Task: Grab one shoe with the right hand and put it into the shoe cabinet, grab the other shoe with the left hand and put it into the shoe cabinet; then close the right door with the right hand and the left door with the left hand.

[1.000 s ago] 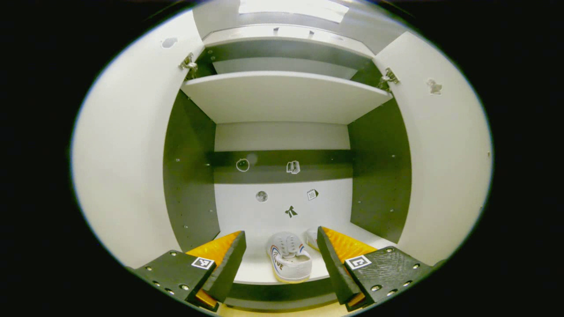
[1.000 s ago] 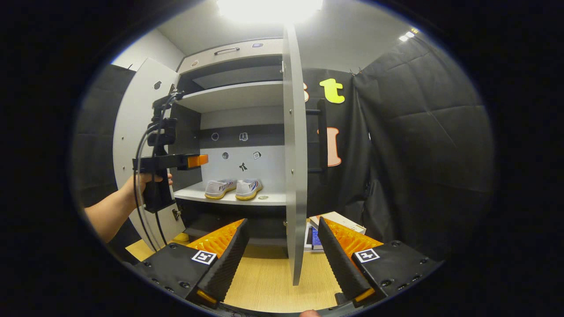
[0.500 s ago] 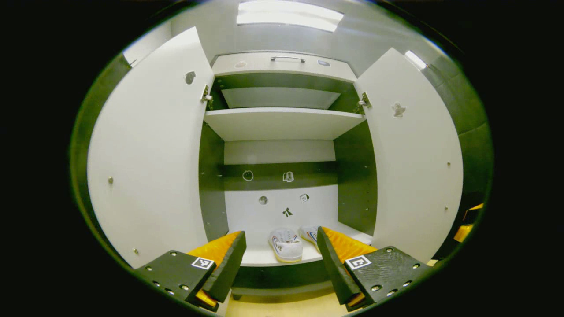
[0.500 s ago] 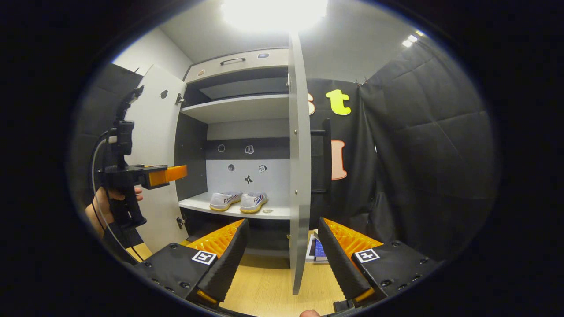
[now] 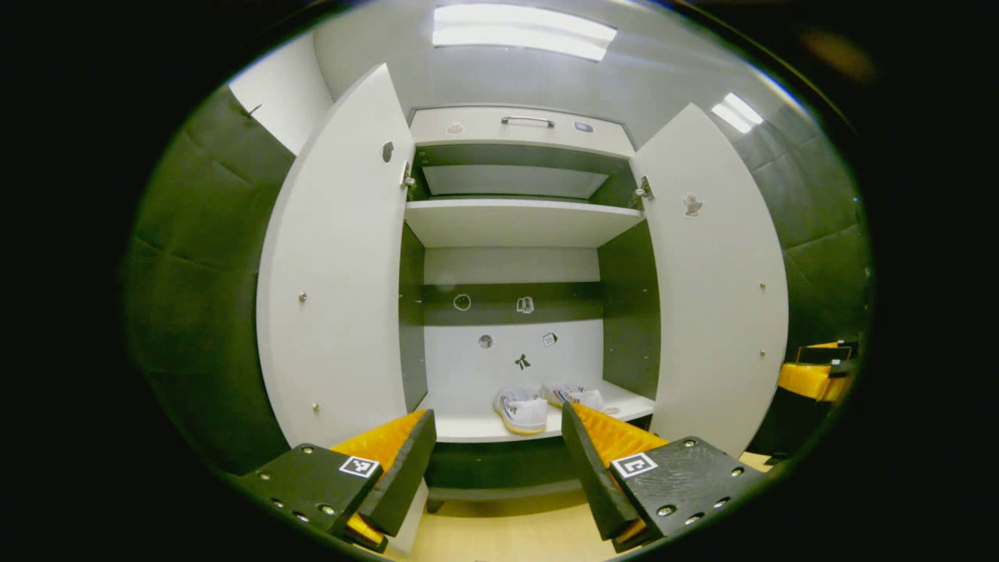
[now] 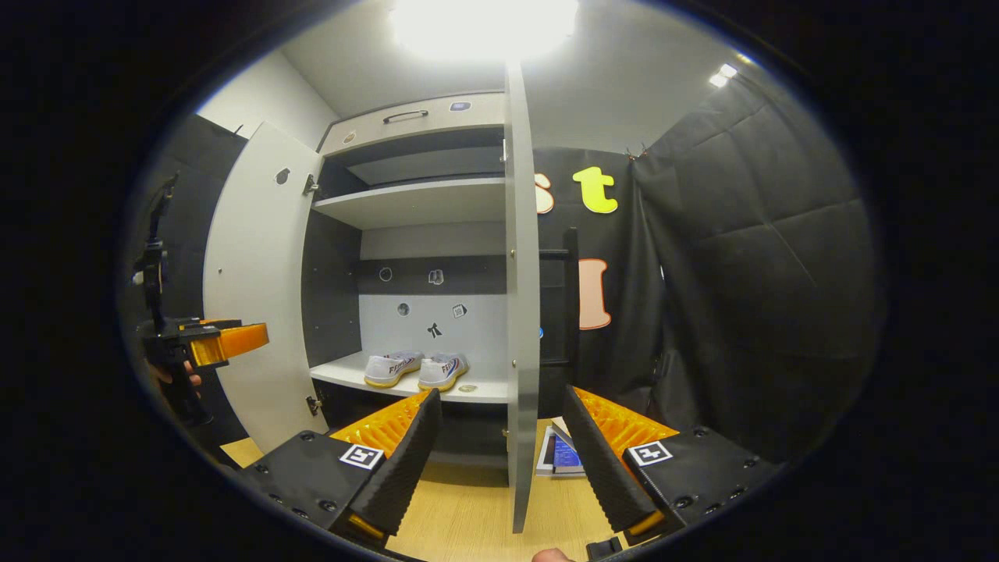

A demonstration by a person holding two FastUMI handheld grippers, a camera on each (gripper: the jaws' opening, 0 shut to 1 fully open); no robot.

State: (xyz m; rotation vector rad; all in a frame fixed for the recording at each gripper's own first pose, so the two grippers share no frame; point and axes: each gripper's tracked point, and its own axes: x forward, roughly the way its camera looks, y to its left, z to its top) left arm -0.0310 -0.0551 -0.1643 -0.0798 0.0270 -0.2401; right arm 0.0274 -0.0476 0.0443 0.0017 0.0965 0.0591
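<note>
Centre frame: my left gripper (image 5: 499,460) and right gripper (image 6: 499,460) both gape, empty. Two white canvas sneakers (image 5: 538,406) sit side by side on the shoe cabinet's (image 5: 515,222) smooth lower shelf; two flat doors (image 5: 335,265) stand open.

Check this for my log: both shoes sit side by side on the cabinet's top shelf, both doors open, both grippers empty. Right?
Not quite. The shoes sit side by side on the bottom shelf, not the top one, as the right gripper view shows. The rest holds: both doors are open, and the left gripper and right gripper are empty.
</note>
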